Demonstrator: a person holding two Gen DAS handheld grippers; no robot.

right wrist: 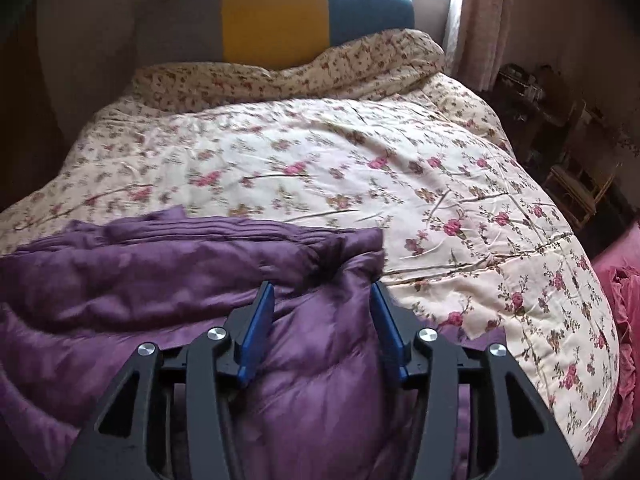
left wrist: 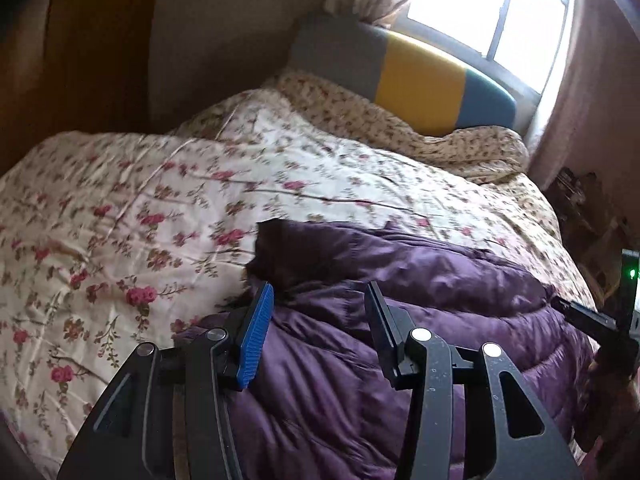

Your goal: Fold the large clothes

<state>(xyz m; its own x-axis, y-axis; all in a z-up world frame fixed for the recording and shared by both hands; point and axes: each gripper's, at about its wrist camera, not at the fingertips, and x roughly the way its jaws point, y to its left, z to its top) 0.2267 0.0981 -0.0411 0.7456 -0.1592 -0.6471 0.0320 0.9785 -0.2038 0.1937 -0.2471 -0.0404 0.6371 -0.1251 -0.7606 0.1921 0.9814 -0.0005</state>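
The left wrist view looks across a bed from its near left side. A purple quilted jacket [left wrist: 400, 320] lies bunched on the near part of a floral bedspread [left wrist: 140, 208], with a dark furry patch [left wrist: 288, 256] at its far left edge that the other view does not show. The left gripper [left wrist: 320, 304] hangs just above the jacket with its 2 jaws about half apart and nothing between them; the cloth lies below the pads, not pinched. At the far right edge of this view part of the right gripper [left wrist: 592, 320] shows, with a green light [left wrist: 633, 273] on it.

The right wrist view faces the bed head on. The jacket [right wrist: 180, 280] fills the near left, its right edge under the right gripper [right wrist: 323, 300], whose 2 jaws also stand about half apart, gripping nothing. Only this view shows a pink cloth [right wrist: 624, 320] off the bed's right side and cluttered shelves [right wrist: 560, 128] by the wall. Both views show the headboard [right wrist: 276, 20] in grey, yellow and blue under a bright window [left wrist: 500, 4].
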